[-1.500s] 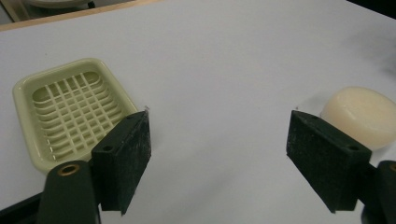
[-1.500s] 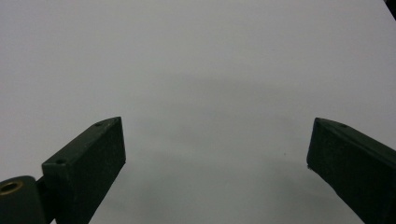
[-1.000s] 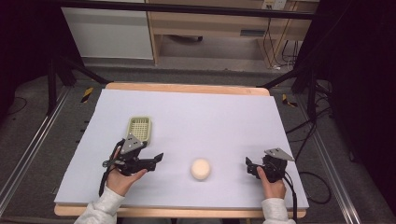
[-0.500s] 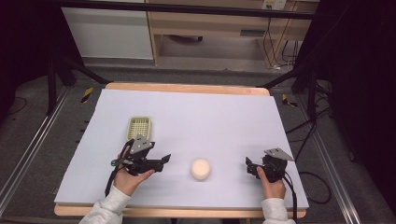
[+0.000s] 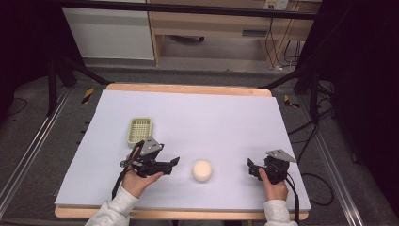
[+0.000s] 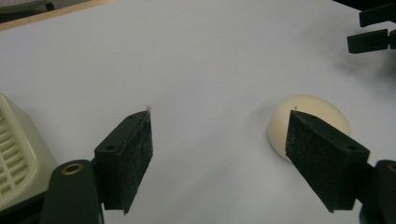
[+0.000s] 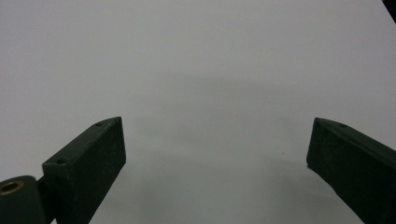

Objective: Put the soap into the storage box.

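Observation:
A cream round soap-like puck point(image 5: 202, 170) lies on the white table cover near the front middle. My left gripper point(image 5: 173, 163) sits just left of it, open, jaws pointing toward it. In the left gripper view the puck point(image 6: 303, 116) lies partly behind the right jaw, outside the gap, and my left gripper point(image 6: 219, 158) holds nothing. A pale green slotted dish point(image 5: 140, 131) stands behind the left hand; its corner point(image 6: 18, 154) shows at the left edge. My right gripper point(image 5: 251, 168) rests at the front right, open and empty over bare cover point(image 7: 215, 154).
The white cover point(image 5: 197, 117) spans the wooden table point(image 5: 188, 88). The other gripper's jaw tips point(image 6: 373, 32) show at the top right of the left gripper view. Cables trail from both grippers. Dark frame legs and floor cables surround the table.
My left gripper has moved right, toward the cream puck, away from the green dish. The right gripper has stayed still.

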Tool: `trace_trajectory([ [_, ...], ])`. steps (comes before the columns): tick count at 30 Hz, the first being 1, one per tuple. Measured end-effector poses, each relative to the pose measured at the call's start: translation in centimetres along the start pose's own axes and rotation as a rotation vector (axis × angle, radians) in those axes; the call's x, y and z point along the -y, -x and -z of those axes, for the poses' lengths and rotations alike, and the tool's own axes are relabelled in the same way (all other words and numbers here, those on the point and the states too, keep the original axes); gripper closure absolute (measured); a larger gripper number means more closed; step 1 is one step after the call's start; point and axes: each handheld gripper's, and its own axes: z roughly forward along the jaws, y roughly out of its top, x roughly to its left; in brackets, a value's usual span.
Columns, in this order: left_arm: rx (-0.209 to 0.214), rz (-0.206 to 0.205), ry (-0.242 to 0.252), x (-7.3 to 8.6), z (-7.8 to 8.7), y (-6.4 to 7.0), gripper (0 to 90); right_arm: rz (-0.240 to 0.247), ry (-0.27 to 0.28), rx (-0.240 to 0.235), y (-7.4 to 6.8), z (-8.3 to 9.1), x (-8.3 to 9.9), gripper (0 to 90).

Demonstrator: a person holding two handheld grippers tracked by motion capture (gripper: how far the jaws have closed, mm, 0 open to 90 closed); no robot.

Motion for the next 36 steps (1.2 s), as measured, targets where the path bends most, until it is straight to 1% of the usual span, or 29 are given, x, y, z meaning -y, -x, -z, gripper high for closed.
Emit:
trace_trajectory([
  [20, 0.047, -0.028, -0.014, -0.7, -1.8, 2.4, 22.8, -0.001, 0.0, 0.0, 0.0, 0.0, 0.0, 5.0],
  [29, 0.058, -0.033, -0.015, -0.8, -2.2, 3.0, 22.7, -0.001, 0.003, 0.002, 0.0, 0.0, 0.0, 5.0],
  [36, 0.063, -0.042, -0.026, -0.8, -2.6, 3.4, 22.6, -0.001, 0.004, 0.004, 0.0, 0.0, 0.0, 5.0],
])
